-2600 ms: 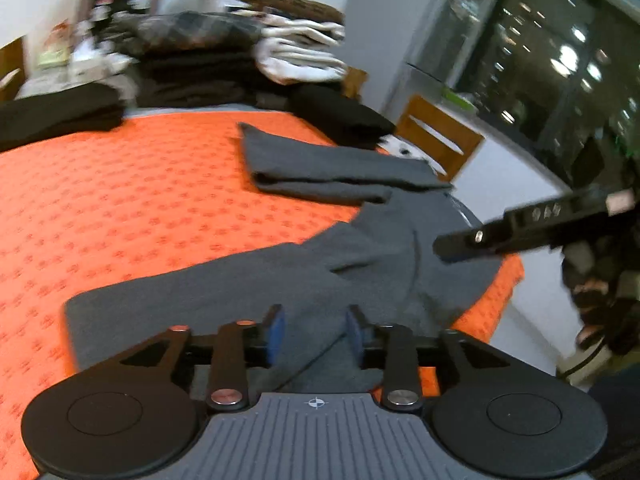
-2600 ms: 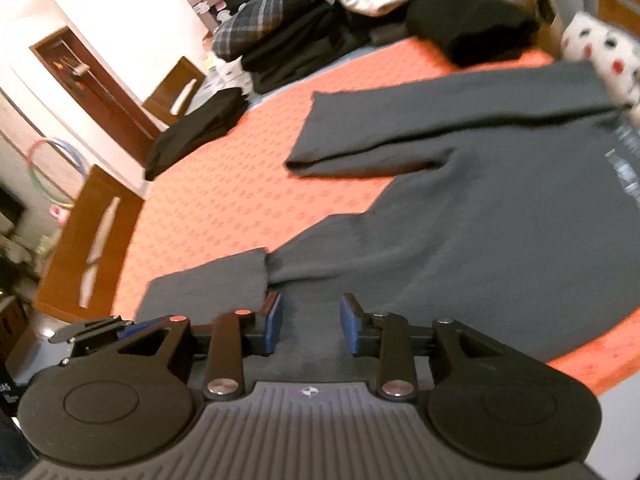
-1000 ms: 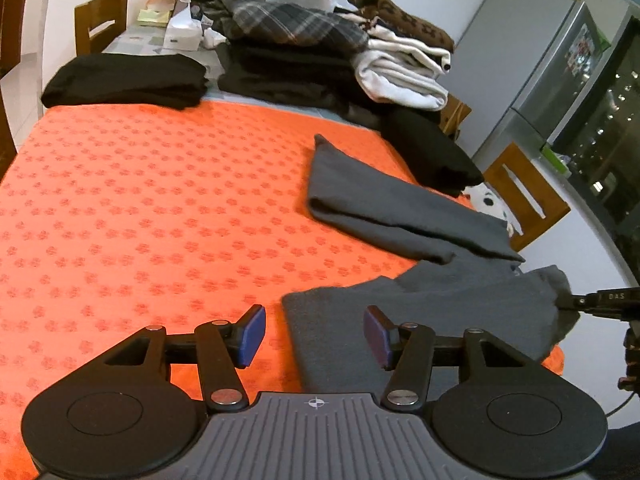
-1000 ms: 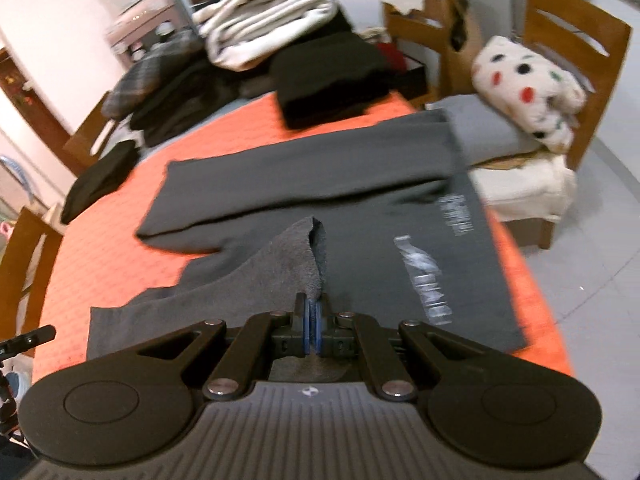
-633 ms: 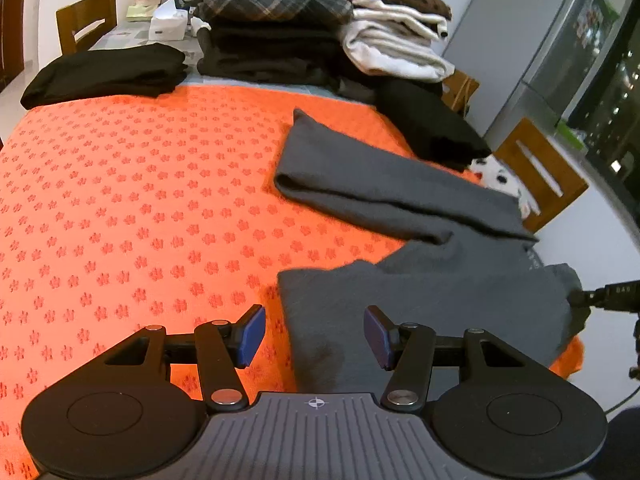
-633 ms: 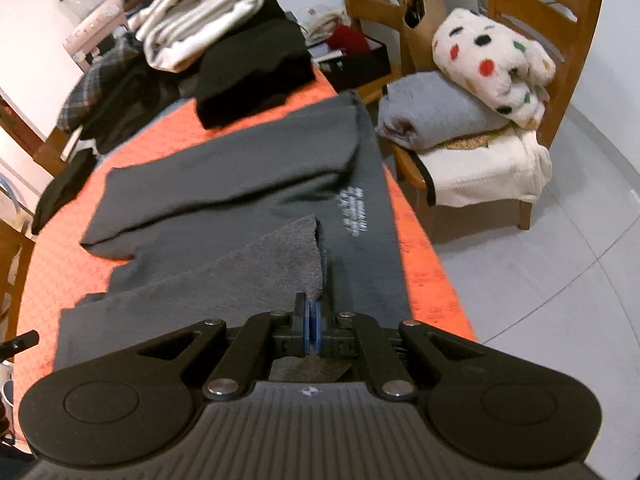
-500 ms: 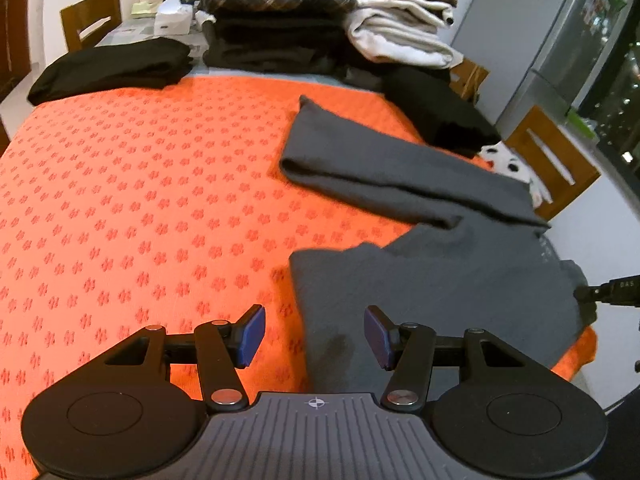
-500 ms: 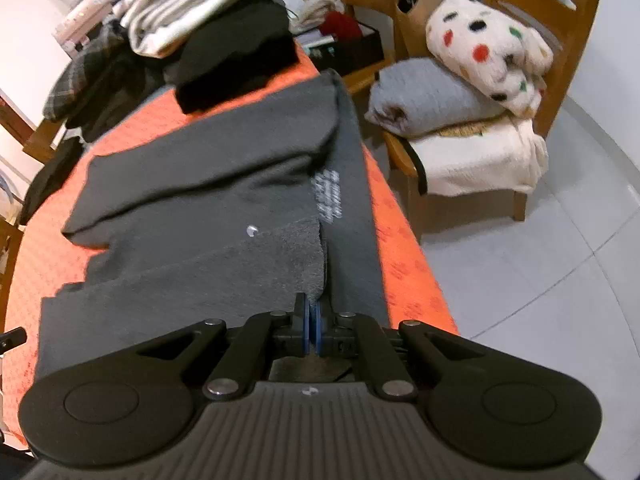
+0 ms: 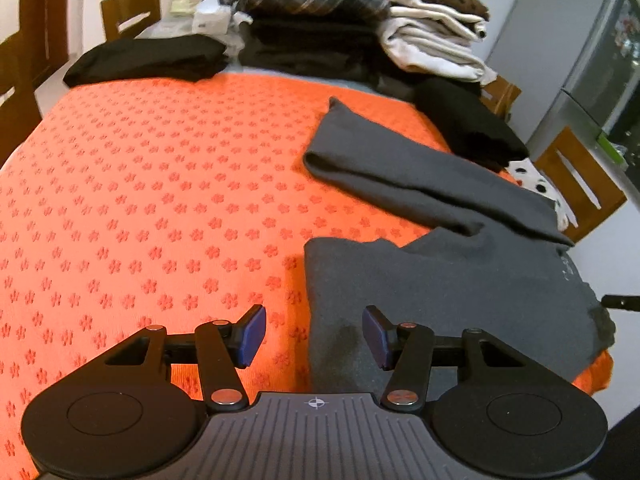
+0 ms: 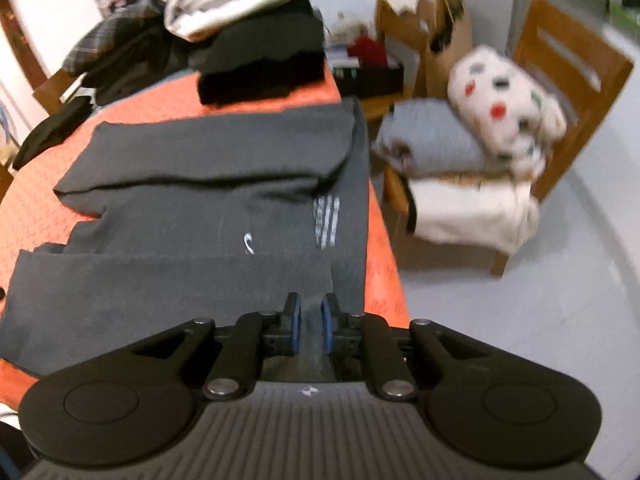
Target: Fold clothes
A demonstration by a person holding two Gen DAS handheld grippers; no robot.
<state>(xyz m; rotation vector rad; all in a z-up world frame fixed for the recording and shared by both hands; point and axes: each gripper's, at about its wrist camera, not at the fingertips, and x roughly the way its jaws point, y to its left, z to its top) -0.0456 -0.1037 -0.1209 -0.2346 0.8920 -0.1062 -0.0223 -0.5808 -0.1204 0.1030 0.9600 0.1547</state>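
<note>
A dark grey sweatshirt (image 9: 448, 280) lies on the orange flower-patterned tablecloth (image 9: 152, 200), both sleeves folded across its body. My left gripper (image 9: 314, 334) is open and empty, just above the folded near sleeve's left edge. In the right wrist view the sweatshirt (image 10: 208, 200) shows white print. My right gripper (image 10: 310, 330) has its jaws slightly apart with the sleeve's cuff (image 10: 312, 300) between the pads, low at the table's right edge.
Stacks of folded clothes (image 9: 344, 28) and black garments (image 9: 148, 58) line the table's far side. A wooden chair (image 10: 560, 92) to the right holds a spotted pillow (image 10: 508, 96) and folded items. Another chair (image 9: 128, 12) stands at the far left.
My right gripper carried the sleeve's cuff across the body toward the right edge, lowered it, and its jaws have parted a little. My left gripper let go earlier and stays open.
</note>
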